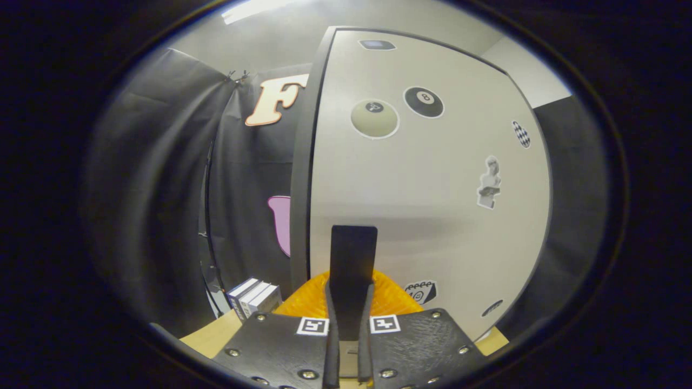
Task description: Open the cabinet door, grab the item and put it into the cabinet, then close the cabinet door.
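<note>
Lower middle of the frame, the gripper (350, 324) seems to be clamped on the upright black flat handle (353, 254) of the white stickered cabinet door (432, 216), with the orange ribbed item (392, 297) seen just beyond the fingers.

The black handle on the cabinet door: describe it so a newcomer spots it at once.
Find the big pale cabinet door covered in stickers. Low near its dark left edge, a flat black handle stands upright, clamped by the gripper, unlike the flat stickers.
</note>
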`<state>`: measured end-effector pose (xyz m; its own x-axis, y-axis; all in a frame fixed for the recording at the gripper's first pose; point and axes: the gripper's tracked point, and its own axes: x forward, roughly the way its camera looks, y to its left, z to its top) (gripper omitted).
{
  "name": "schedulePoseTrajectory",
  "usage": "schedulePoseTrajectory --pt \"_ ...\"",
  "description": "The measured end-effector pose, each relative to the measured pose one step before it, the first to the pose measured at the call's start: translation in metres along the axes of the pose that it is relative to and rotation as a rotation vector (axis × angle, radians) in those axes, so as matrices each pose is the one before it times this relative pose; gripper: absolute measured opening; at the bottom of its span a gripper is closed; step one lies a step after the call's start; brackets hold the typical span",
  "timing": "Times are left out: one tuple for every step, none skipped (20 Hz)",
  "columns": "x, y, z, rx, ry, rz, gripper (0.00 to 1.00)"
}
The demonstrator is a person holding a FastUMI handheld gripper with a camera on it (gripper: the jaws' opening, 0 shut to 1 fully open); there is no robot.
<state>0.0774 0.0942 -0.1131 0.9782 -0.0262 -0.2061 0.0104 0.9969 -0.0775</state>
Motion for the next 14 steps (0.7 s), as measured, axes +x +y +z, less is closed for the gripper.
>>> schedulePoseTrajectory --pt "-0.00214 -0.00029 0.00048 -0.00559 -0.00141 -0.00005 0.13" --pt "-0.00077 0.00023 -0.00058 -0.00688 0.00133 0.00243 0.13" --pt "-0.00209 -0.00006 -0.00012 -0.00136 0.00328 0.00426 0.13" --pt "-0.00312 -0.00052 -0.00025 0.00325 0.00294 0.00447 0.13" --pt "-0.00395 -0.00024 0.00074 -0.00004 -0.00019 0.00277 0.13" --pt "-0.00573 -0.00033 0.00068 -0.00333 -0.00015 0.00176 0.13" --pt "-0.00496 -0.00036 0.00104 -0.00148 -0.0005 -0.00044 0.13" --pt "-0.00455 -0.00075 0.00073 -0.00012 0.00031 -0.00252 0.13" --pt "-0.00428 -0.00087 -0.00021 0.00166 -0.00151 -0.00146 0.13" --pt "-0.00278 -0.00152 -0.00041 0.00253 -0.00072 -0.00092 0.13" --pt "-0.00361 -0.0015 0.00008 0.002 -0.0004 -0.00011 0.13" --pt "-0.0044 -0.00158 0.00012 0.00268 0.00005 0.00024 0.13" --pt "-0.00419 -0.00148 0.00056 0.00154 -0.00011 0.00239 0.13" --pt "-0.0047 -0.00192 0.00066 0.0018 -0.00128 0.00196 0.13"
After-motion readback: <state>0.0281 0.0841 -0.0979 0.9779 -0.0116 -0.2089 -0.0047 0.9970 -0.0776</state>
